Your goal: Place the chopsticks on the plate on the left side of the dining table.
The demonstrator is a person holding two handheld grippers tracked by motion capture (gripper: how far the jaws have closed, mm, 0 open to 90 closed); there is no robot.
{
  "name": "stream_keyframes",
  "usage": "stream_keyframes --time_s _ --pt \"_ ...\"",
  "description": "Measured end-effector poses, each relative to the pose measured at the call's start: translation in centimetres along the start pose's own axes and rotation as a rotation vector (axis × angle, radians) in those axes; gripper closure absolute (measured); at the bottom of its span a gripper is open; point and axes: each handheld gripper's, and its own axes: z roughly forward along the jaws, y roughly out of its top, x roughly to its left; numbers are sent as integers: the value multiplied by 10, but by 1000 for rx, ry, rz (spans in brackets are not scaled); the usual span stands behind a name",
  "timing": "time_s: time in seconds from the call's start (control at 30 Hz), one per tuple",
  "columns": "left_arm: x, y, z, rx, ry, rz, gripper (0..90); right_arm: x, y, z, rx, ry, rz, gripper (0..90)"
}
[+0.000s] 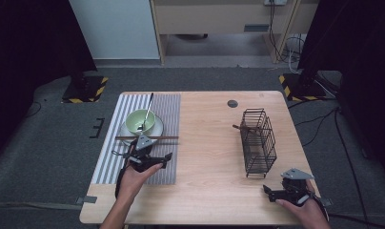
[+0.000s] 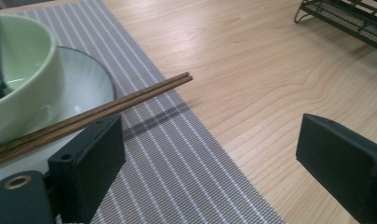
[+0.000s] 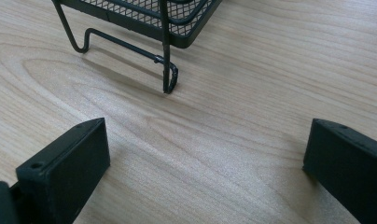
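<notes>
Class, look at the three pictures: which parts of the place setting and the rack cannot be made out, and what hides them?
- Chopsticks: near ends hidden behind a jaw of the left tongs, left gripper view.
- Spoon: bowl end too small to make out, high view.
- Wire rack: upper part cut off by the top edge, right gripper view.

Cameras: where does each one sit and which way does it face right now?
High view: above the person's side, looking forward and down at the table; forearms, both grippers.
Left gripper view: along its open jaws toward chopsticks, green bowl.
Right gripper view: along its open jaws toward wire rack.
Shared: all show the rack.
</notes>
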Motion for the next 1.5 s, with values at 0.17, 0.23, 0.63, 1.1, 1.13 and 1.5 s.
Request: stream_keyframes --time_s 0.17,0.23,0.63,1.1,1.13,1.5 --pt "-10 3 7 12 -17 24 75 0 0 0 0 0 0 4" --pt "-14 3 9 18 -18 36 75 0 0 0 0 0 0 5" --pt "-26 7 23 35 -36 50 77 0 0 0 0 1 0 4" --pt "-59 18 58 77 -86 75 76 0 0 0 0 0 0 4" --pt "-62 18 61 84 -89 80 76 0 0 0 0 0 0 4" --pt "-96 14 96 152 -143 130 70 0 0 0 0 0 0 4"
